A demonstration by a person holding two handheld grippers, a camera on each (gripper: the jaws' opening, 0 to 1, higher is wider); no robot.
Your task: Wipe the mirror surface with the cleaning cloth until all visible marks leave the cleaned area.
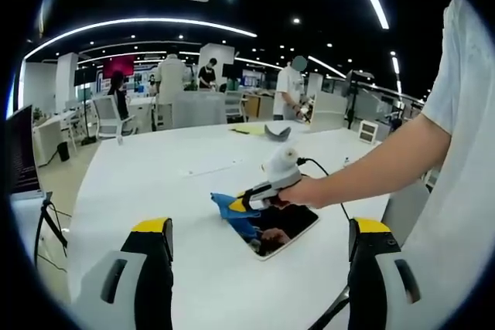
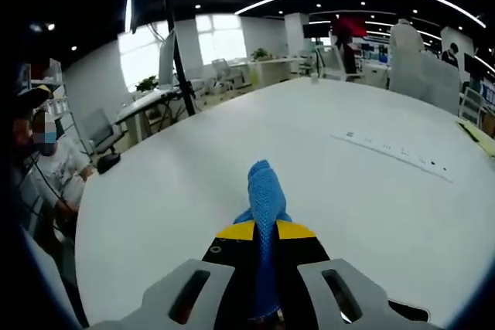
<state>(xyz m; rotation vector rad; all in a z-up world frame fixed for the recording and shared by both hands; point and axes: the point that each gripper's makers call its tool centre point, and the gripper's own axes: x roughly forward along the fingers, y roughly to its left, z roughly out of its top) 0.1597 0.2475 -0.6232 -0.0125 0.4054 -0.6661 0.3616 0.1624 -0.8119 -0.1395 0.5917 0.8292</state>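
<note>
On the white table (image 1: 155, 183), the mirror (image 1: 285, 231) lies flat, and my right gripper (image 1: 246, 203) is over its near-left corner with the blue cleaning cloth (image 1: 232, 212) pinched between its jaws. The cloth drapes onto that corner and part of it spills off the mirror onto the table. So the relation that matters is simple: most of the mirror's surface runs away from the cloth, toward my right in the left gripper view, along the mirror's longer side. I judge the next stroke should drag the cloth that way, across the dark glass.

My left gripper (image 1: 259, 268) hangs back, well apart from the mirror, its jaws spread wide with nothing between them. The right hand is clearly the nearer one and does the work.

From the left gripper view I get the whole layout: mirror, cloth, my right hand (image 1: 309, 189) and its cable. From the right gripper view I get the grip itself: the yellow-tipped jaws are closed tight on the cloth (image 2: 267, 222), which rises in a fold ahead of them, with bare table beyond. Marks on the glass are too small to tell.
</note>
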